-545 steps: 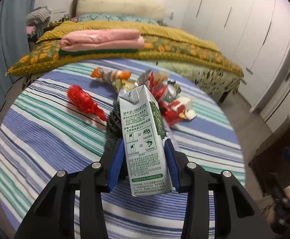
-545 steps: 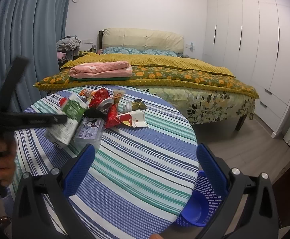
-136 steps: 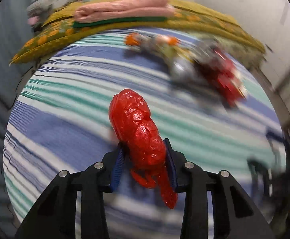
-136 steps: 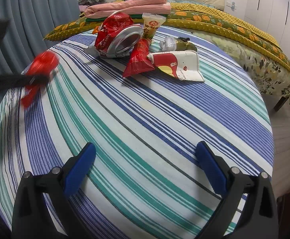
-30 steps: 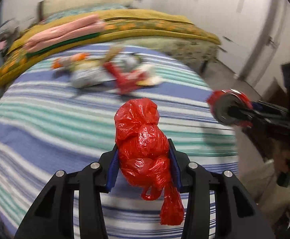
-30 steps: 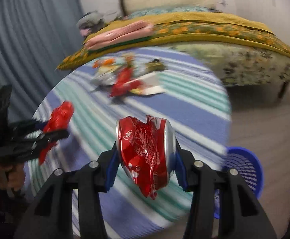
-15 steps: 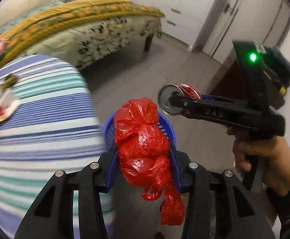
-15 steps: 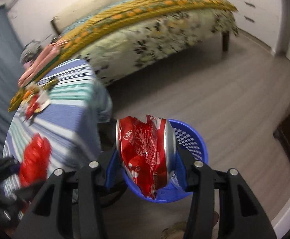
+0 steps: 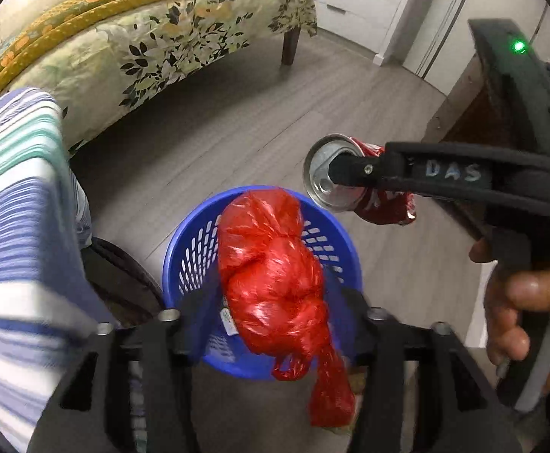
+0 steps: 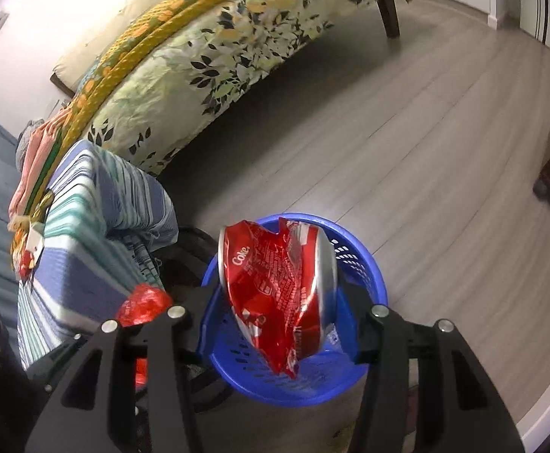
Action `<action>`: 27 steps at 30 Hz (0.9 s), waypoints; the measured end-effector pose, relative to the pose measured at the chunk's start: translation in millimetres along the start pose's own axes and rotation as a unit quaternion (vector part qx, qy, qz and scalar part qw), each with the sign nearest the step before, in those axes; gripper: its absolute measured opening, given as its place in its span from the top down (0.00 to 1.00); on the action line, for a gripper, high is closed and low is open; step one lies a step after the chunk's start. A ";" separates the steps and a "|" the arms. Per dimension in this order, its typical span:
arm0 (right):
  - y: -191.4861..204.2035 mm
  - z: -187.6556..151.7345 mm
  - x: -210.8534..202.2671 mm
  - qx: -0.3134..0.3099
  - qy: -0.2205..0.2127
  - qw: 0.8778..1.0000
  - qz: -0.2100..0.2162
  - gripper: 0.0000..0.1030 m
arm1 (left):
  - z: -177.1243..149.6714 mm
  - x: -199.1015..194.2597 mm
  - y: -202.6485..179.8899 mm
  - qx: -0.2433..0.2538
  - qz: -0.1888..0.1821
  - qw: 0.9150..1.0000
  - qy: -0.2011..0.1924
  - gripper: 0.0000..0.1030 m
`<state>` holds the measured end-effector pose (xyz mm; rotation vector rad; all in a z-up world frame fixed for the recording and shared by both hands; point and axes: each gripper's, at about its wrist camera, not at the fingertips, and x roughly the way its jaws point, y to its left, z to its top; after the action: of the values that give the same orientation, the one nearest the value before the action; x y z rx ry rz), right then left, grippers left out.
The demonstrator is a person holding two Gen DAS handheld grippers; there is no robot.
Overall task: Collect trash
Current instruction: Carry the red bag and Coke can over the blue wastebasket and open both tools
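Left tongs (image 9: 275, 313) pinch a red plastic bag (image 9: 275, 279), right tongs (image 10: 278, 302) a crushed Coke can (image 10: 275, 283), above the blue basket (image 10: 365, 264).

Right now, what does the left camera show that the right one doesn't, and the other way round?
Only the left camera shows the person's hand holding the other tool, and the can's open end. Only the right camera shows wrappers left on the striped table and the can's Coke label. Both show the red bag, the crushed can, the blue basket below and the bed.
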<state>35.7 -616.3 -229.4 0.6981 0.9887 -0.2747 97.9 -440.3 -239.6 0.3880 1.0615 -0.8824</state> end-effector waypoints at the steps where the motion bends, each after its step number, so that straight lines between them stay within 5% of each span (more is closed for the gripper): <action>1: -2.5 1.4 0.2 0.007 -0.006 1.000 0.003 0.33 | 1.9 5.8 -0.1 0.001 0.007 1.000 -0.001 0.31; 7: -9.9 8.0 -25.0 0.026 -0.048 0.998 -0.008 0.28 | 1.6 -6.4 -5.8 0.007 0.004 1.000 -0.006 0.27; 15: 18.6 -5.1 -58.4 -0.027 -0.118 0.990 -0.066 0.16 | -28.1 -108.8 11.9 0.008 0.000 0.997 -0.075 0.19; 21: 108.9 -49.6 -59.1 -0.178 -0.134 0.972 -0.076 0.16 | -88.2 -172.6 82.5 -0.046 0.068 0.992 -0.099 0.15; 27: 224.4 -119.5 -43.4 -0.299 -0.100 0.949 -0.008 0.15 | -151.2 -208.5 182.3 -0.128 0.162 0.975 -0.087 0.15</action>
<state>47.4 -373.5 -143.0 0.1048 0.8218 -0.0479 109.8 -138.1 -149.7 0.2524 0.9041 -0.4716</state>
